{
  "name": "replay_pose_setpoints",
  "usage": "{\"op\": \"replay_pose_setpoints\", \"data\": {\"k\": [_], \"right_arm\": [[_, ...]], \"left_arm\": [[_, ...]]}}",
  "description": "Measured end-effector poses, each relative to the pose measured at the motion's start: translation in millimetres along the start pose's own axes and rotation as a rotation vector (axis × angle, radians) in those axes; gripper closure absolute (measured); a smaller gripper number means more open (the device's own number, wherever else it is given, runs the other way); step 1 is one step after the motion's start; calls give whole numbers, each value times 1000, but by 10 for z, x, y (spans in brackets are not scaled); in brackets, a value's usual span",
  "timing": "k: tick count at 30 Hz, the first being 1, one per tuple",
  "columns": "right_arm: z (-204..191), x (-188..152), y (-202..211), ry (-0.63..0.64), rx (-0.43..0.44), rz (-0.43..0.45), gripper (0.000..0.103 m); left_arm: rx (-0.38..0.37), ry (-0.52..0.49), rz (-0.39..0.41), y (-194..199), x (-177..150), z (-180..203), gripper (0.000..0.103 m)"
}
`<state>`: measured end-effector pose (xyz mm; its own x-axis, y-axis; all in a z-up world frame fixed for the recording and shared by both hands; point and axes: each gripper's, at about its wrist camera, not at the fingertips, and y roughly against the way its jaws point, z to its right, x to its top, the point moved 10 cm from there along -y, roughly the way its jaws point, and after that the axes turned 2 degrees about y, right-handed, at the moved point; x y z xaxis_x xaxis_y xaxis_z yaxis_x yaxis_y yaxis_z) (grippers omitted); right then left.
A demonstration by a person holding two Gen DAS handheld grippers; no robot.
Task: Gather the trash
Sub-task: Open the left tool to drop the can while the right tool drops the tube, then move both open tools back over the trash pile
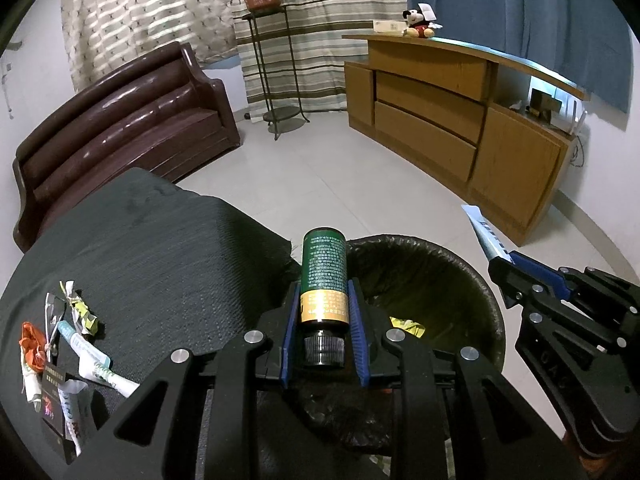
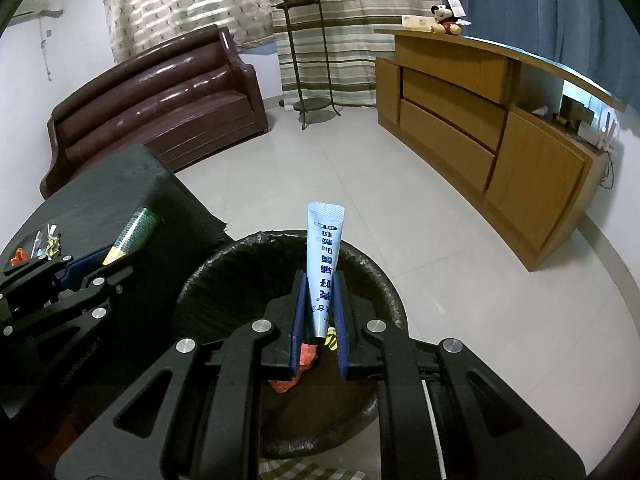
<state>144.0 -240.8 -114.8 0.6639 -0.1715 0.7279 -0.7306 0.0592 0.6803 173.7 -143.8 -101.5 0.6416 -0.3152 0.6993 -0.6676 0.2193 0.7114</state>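
Note:
My left gripper (image 1: 324,296) is shut on a green and gold bottle (image 1: 324,276) with a black cap, held at the left rim of a bin lined with a black bag (image 1: 460,276). My right gripper (image 2: 320,292) is shut on a pale blue tube (image 2: 323,264), held upright over the bin (image 2: 376,280). Yellow and orange wrappers (image 2: 304,356) lie inside the bin. More trash, wrappers and tubes (image 1: 72,344), lies on the dark-clothed table (image 1: 160,248) at the left. The right gripper also shows in the left wrist view (image 1: 504,264), and the left gripper in the right wrist view (image 2: 104,264).
A brown leather sofa (image 1: 120,120) stands behind the table. A metal plant stand (image 1: 276,72) with a potted plant is by the curtains. A wooden cabinet (image 1: 460,128) with a Mickey toy (image 1: 418,22) runs along the right. The floor is pale tile.

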Motion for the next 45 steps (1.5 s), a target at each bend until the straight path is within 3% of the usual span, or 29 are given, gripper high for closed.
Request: {"op": "replay_pose_setpoints", "data": {"k": [2, 4, 6, 11, 22, 24, 26, 30, 41, 45], "right_arm": [[11, 5, -7, -5, -1, 2, 88], [24, 16, -21, -10, 1, 1, 87], [35, 18, -23, -13, -1, 0, 80], [40, 22, -2, -15, -7, 7, 77], [19, 44, 90, -20, -22, 22, 64], [19, 51, 116, -17, -30, 29, 52], [-25, 49, 149, -13, -30, 44, 48], [-35, 82, 231, -39, -59, 82, 28], [-380, 28, 292, -8, -33, 54, 27], [-705, -37, 299, 10, 29, 25, 27]], "left_arm": [[3, 7, -4, -8, 5, -14, 79], [4, 17, -8, -17, 15, -44, 72], [10, 23, -4, -18, 44, -49, 57], [21, 15, 13, 7, 53, -50, 47], [20, 24, 27, 63, 80, -47, 41], [20, 26, 32, 94, 94, -52, 41], [23, 30, 40, 135, 98, -74, 41], [40, 44, 57, 235, 92, -200, 40], [143, 144, 57, 564, -141, -975, 35], [196, 187, 61, 717, -262, -1324, 34]]}}
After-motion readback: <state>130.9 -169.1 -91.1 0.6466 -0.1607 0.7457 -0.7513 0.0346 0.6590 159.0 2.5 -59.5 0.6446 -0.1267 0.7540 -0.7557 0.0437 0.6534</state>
